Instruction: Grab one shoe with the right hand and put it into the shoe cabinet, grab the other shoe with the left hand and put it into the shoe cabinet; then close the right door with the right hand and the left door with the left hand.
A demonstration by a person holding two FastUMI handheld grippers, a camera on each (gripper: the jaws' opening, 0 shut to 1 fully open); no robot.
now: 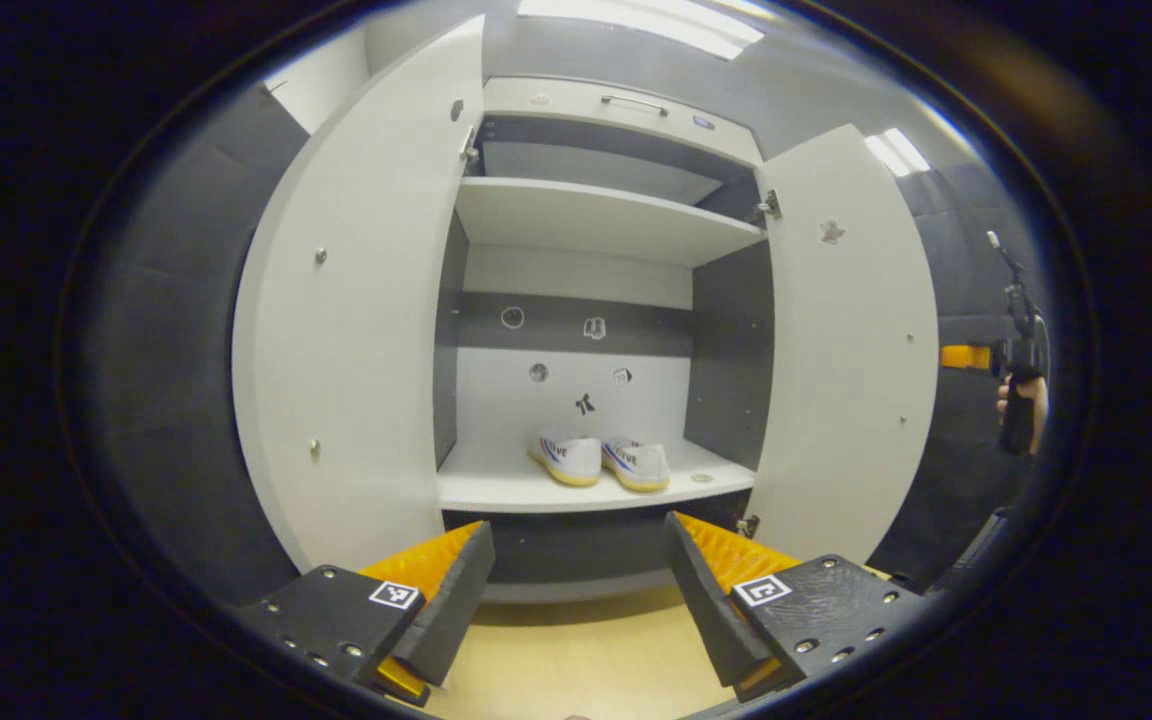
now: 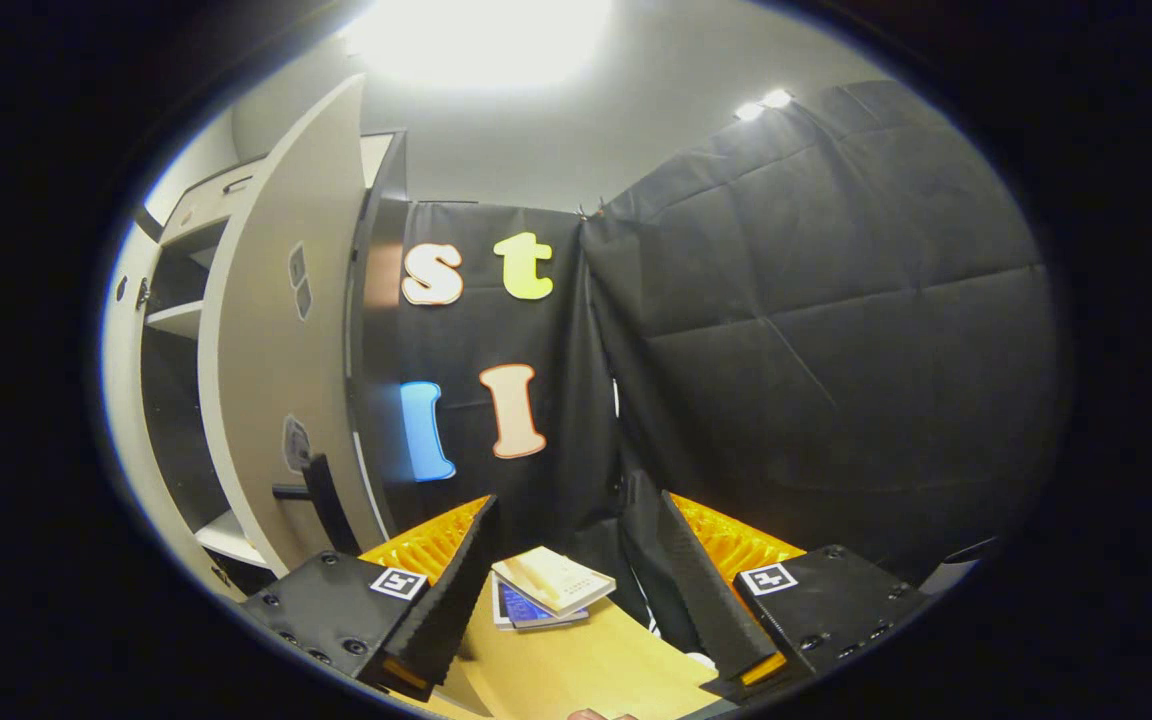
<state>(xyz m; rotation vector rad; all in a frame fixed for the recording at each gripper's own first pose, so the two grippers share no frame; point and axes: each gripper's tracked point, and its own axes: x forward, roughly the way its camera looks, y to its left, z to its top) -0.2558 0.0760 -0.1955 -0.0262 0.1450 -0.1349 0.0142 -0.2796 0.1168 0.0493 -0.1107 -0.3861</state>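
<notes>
Cabinet: From my left gripper view I face the tall white shoe cabinet with dark grey inner walls (image 1: 576,220), both doors swung wide.
Left door: The white flat-panel left door (image 1: 346,330) stands open at 9 o'clock of the opening.
Right door: The white flat-panel right door (image 1: 851,340) stands open at 3 o'clock; in my right gripper view it (image 2: 271,340) fills the 9 o'clock side, seen nearly edge-on.
Shoes: The white canvas shoe with a yellow sole, left of the pair (image 1: 568,458), and its matching white canvas shoe on the right (image 1: 638,463) sit side by side, just beside each other, on the lower white shelf (image 1: 496,490), toes toward me.
Left gripper: My left gripper (image 1: 576,585) hangs at 6 o'clock with its fingers spread apart and nothing between them, well apart from the shelf, above pale wooden floor (image 1: 576,660).
Right gripper: My right gripper (image 2: 576,585) has its fingers spread wide, holding nothing, pointed at the black cloth booth wall (image 2: 816,330). From my left gripper view I see it far off at 3 o'clock (image 1: 1021,350), in a hand (image 1: 1024,400), beyond the right door.
Floor items: A small stack of flat paper booklets (image 2: 546,588) lies between the right gripper's fingers, farther off on the floor.
</notes>
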